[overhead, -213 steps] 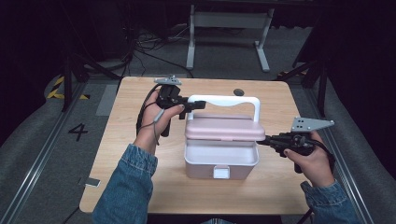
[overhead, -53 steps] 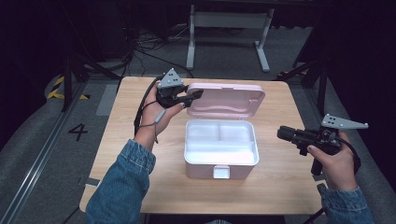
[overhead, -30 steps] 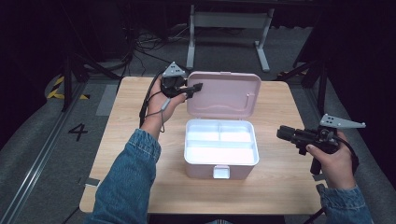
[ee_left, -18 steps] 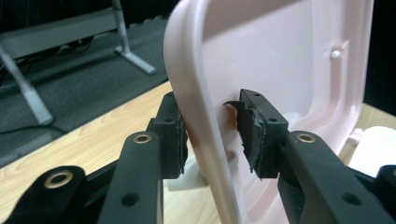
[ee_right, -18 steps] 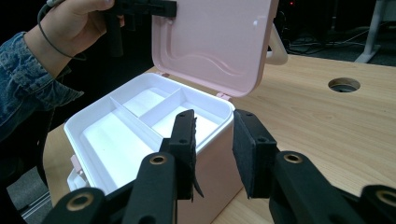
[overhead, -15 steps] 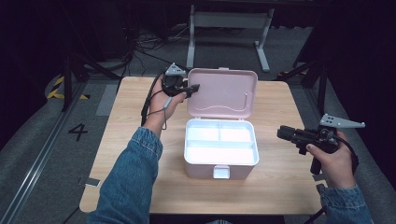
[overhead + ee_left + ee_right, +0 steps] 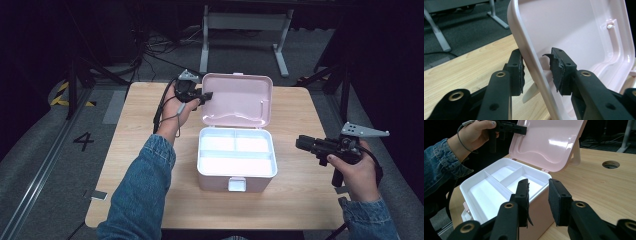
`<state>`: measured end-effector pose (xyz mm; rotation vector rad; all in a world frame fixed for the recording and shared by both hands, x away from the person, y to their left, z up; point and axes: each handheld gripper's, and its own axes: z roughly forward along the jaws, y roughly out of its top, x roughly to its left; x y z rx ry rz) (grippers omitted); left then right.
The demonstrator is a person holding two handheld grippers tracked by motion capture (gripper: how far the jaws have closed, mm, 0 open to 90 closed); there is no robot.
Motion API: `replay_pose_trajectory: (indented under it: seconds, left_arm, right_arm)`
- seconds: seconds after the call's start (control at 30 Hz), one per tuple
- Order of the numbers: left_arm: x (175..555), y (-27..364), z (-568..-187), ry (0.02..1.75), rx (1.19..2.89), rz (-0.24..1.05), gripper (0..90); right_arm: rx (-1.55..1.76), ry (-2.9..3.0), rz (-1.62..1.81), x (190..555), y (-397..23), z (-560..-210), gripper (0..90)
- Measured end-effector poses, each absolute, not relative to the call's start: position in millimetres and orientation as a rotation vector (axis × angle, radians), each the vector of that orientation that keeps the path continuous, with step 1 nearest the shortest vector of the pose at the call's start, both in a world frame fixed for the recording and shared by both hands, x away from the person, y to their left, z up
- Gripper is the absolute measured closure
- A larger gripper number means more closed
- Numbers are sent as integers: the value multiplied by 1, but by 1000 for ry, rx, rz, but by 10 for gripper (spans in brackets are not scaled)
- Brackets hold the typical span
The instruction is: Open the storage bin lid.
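The pink box (image 7: 237,170) sits mid-surface (image 7: 310,205) with its white tray exposed, and the left claw (image 7: 536,67) straddles the side rim of the raised lid (image 7: 239,100), probably to steady it as it swings. Its jaws have just been widening; one pad seems to touch the rim, though no firm pinch shows. The right claw (image 7: 301,143) waits beside the box (jaws spread, holding nothing), likely keeping clear of the lid.

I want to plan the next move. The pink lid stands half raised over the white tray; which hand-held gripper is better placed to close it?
Probably the left hand-held gripper: its jaws straddle the edge of the lid. The right hand-held gripper is off to the box's side, holding nothing.
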<state>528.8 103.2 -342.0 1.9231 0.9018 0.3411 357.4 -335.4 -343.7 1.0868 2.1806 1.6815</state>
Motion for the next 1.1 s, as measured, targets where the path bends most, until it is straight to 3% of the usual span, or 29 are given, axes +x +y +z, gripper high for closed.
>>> replay_pose_trajectory:
  seconds: [1.1]
  left_arm:
    - [549, 100, -374, 1092, 1919, 189, 589]
  right_arm:
    - [1092, 2187, 1686, 358, -339, -343, 700]
